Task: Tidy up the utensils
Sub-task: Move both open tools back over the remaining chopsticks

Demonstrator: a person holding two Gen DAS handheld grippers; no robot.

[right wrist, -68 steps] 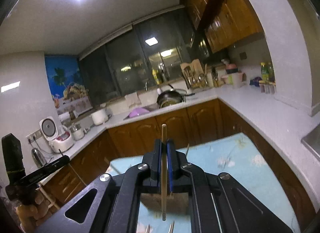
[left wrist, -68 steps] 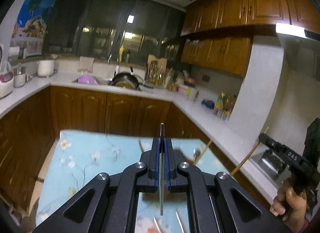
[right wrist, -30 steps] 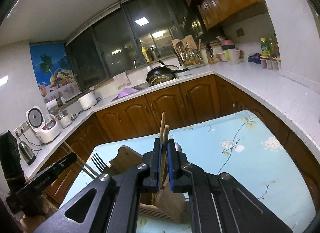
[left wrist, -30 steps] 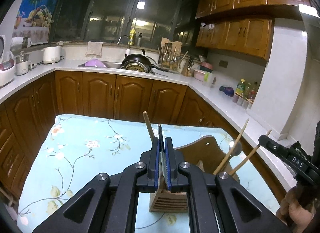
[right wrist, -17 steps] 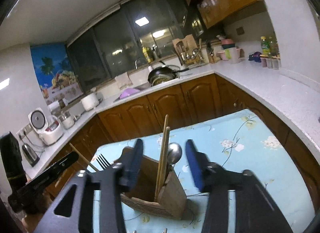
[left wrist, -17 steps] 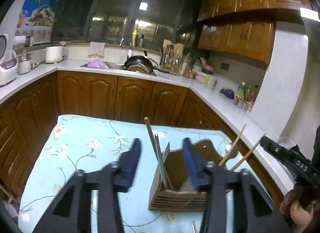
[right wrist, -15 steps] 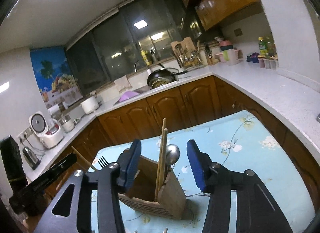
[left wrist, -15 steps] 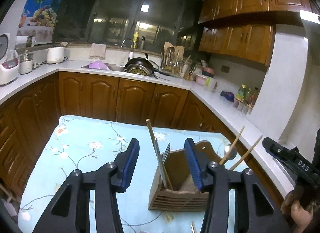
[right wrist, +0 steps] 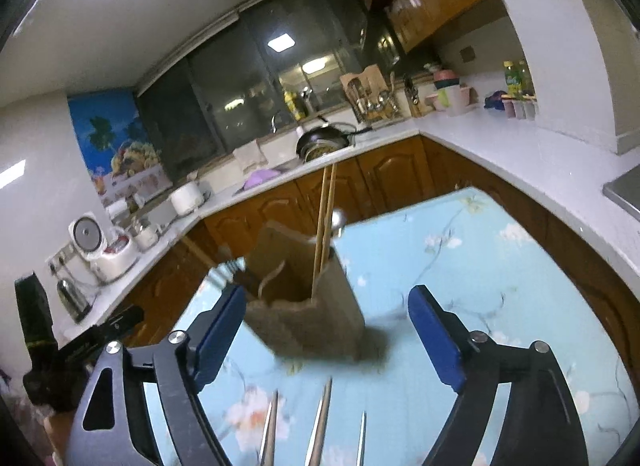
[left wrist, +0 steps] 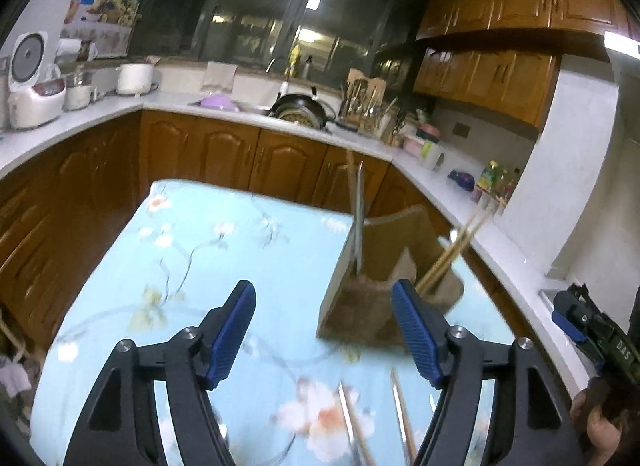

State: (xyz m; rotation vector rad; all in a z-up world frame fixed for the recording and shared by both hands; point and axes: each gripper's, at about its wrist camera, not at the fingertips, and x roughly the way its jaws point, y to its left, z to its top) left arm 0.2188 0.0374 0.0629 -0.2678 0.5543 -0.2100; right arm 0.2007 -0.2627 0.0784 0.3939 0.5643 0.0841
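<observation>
The left hand-held gripper [left wrist: 323,332] is spread wide with nothing between its blue pads [left wrist: 230,332], and the right hand-held gripper [right wrist: 326,336] is equally wide and empty. Both hang above a bench [left wrist: 224,250] covered by a pale blue floral cloth. On it stands a wooden utensil holder [left wrist: 360,298], at about 1 o'clock from the left gripper and at 12 o'clock ahead of the right one. In the holder's right compartment, two wooden chopsticks [right wrist: 325,225] lean beside a metal spoon [right wrist: 338,220]. In its left compartment, a fork [left wrist: 359,221] and another stick stand nearly upright (details are blurred). More loose utensils [right wrist: 318,432] lie on the cloth at 6 o'clock, near the lower edge of both views.
</observation>
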